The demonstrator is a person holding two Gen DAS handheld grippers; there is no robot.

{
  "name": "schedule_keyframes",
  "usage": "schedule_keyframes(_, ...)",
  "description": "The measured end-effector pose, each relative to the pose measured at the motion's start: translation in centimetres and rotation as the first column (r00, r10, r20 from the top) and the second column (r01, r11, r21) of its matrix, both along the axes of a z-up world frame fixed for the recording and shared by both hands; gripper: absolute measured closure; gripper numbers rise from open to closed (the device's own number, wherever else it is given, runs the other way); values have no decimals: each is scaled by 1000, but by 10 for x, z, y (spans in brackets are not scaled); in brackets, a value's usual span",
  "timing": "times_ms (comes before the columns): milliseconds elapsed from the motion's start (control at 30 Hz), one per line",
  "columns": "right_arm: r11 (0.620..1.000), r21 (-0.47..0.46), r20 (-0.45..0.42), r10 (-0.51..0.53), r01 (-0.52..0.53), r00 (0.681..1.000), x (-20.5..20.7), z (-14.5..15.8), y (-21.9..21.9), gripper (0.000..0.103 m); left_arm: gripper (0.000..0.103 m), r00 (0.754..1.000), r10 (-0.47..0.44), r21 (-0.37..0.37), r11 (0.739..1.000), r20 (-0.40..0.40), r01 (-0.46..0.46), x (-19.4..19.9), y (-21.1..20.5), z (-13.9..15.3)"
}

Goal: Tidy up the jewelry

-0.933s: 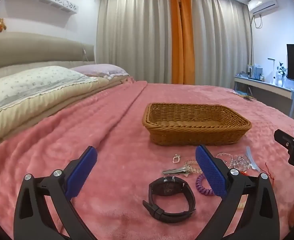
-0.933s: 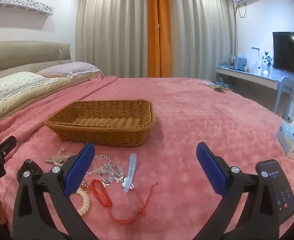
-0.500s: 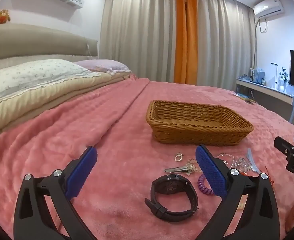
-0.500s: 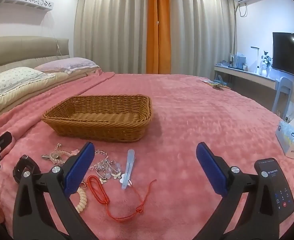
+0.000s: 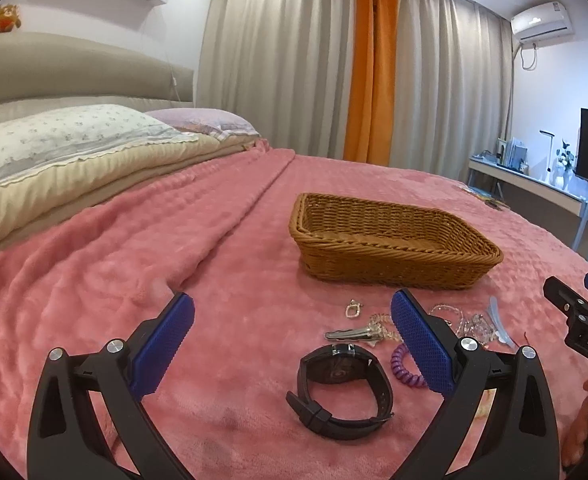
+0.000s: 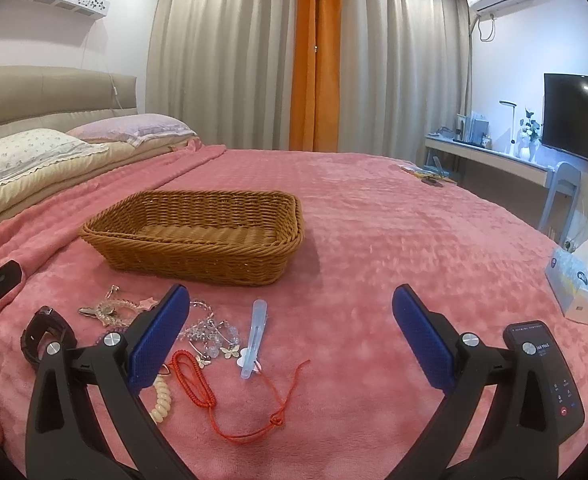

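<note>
Both views have dipped slightly toward the bed; left gripper (image 5: 291, 318) and right gripper (image 6: 289, 312) stay released, watch (image 5: 344, 388) low centre, basket (image 5: 390, 252) unfilled

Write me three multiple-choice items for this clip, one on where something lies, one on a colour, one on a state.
1. Where does the black watch lie?
A. In the basket
B. On the pink blanket, nearer the camera than the basket
C. On the pillow

2. What colour is the knotted cord on the blanket?
A. Red
B. Green
C. White

3. How is the left gripper?
A. Shut on the watch
B. Shut on nothing
C. Open, holding nothing

Answers:
1 B: in the left wrist view the watch sits on the blanket in front of the basket, whose visible inside looks bare.
2 A: the right wrist view shows a red cord beside the pale blue hair clip.
3 C: its blue pads stand wide apart with only blanket between them; the right gripper is open too.
</note>
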State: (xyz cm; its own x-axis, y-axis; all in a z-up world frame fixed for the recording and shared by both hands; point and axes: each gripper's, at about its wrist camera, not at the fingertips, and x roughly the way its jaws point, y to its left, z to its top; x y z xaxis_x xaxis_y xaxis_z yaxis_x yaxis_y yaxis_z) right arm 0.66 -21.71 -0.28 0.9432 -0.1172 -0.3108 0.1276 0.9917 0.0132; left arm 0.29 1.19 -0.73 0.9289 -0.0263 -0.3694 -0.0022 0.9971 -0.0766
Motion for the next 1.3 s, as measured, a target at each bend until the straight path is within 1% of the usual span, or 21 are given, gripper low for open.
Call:
schedule_keyframes(400, 1000, -7, -15, 5, -5, 1000, 2, -1, 1, 6, 8, 999, 6, -28, 1000, -35, -7, 5, 4, -4)
schedule_keyframes(600, 1000, 8, -26, 9, -8, 1000, 5, -1, 0, 6, 8, 1000, 17, -4, 1000, -26, -17, 3, 1, -4)
schedule_keyframes(867, 1000, -8, -33, 1, -1, 999, 7, -2, 2, 6, 8, 999, 11, -51, 999, -53, -14, 6, 7, -6)
schedule_keyframes(1100, 1000, -1, -29, 6, -6, 1000, 6, -3, 2, 6, 8, 997, 21, -39, 999, -75, -24, 12, 7, -9)
schedule_keyframes(1300, 1000, 1, -35, 6, -6, 999, 7, -3, 1, 6, 8, 997, 21, -11, 1000, -79, -22, 14, 3, -9)
